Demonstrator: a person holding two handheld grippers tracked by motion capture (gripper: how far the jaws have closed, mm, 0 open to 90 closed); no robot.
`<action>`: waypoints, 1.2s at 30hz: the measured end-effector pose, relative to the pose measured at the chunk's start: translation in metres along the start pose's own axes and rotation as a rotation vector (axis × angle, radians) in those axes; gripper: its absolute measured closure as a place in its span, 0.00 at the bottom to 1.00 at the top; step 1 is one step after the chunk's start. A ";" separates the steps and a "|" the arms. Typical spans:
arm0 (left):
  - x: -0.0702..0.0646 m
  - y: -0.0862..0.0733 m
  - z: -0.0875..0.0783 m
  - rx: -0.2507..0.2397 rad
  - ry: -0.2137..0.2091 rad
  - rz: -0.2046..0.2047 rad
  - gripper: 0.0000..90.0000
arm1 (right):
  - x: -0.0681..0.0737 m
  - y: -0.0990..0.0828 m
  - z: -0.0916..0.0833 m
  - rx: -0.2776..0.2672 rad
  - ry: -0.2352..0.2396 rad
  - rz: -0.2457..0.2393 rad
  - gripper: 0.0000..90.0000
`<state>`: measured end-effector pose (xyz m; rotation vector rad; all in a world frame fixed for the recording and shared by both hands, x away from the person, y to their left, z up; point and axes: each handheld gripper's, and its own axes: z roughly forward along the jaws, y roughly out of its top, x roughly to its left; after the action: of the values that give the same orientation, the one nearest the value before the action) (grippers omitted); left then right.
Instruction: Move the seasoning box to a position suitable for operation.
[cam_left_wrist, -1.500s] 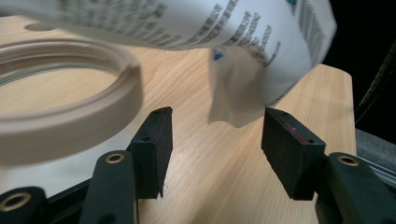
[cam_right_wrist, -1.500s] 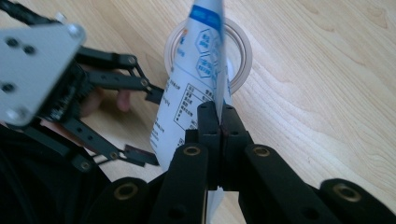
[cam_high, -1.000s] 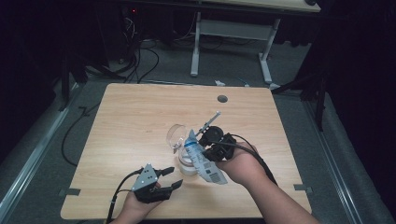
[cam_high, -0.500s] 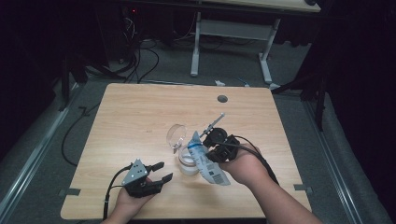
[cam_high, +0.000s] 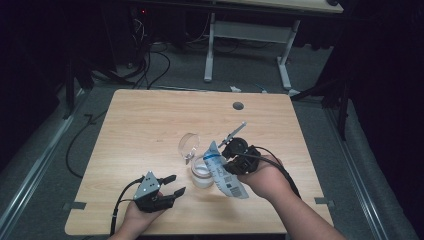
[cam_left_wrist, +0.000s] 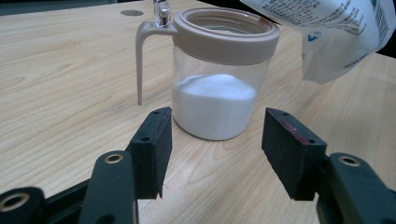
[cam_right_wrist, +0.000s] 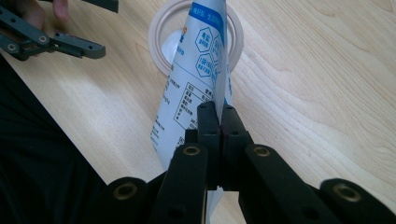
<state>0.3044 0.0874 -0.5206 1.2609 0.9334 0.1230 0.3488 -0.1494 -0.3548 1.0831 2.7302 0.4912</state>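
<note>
The table (cam_left_wrist: 60, 70) is pale matt wood grain. The jar (cam_left_wrist: 219, 93) is clear glass with a smooth beige plastic rim. The pouch (cam_right_wrist: 196, 74) is glossy printed plastic.

A light wooden table (cam_high: 150, 125) stands lit in an otherwise dark room. A round cable hole (cam_high: 238, 106) sits near its far edge. Beyond it, on grey floor (cam_high: 320, 130), stand the white legs of a second desk (cam_high: 245, 30). Black cables (cam_high: 150, 65) lie left of those legs.
</note>
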 end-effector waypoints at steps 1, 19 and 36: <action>0.000 0.000 0.000 0.000 0.000 0.000 0.48 | -0.001 -0.001 0.000 0.000 0.000 0.004 1.00; 0.000 0.002 -0.002 -0.009 -0.005 -0.003 0.48 | -0.024 -0.009 0.005 0.025 -0.065 0.059 1.00; 0.001 0.002 -0.002 -0.004 -0.006 0.000 0.48 | -0.075 -0.027 0.017 0.040 -0.128 0.154 1.00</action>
<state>0.3045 0.0896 -0.5197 1.2568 0.9277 0.1217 0.3904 -0.2148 -0.3778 1.2944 2.5693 0.3752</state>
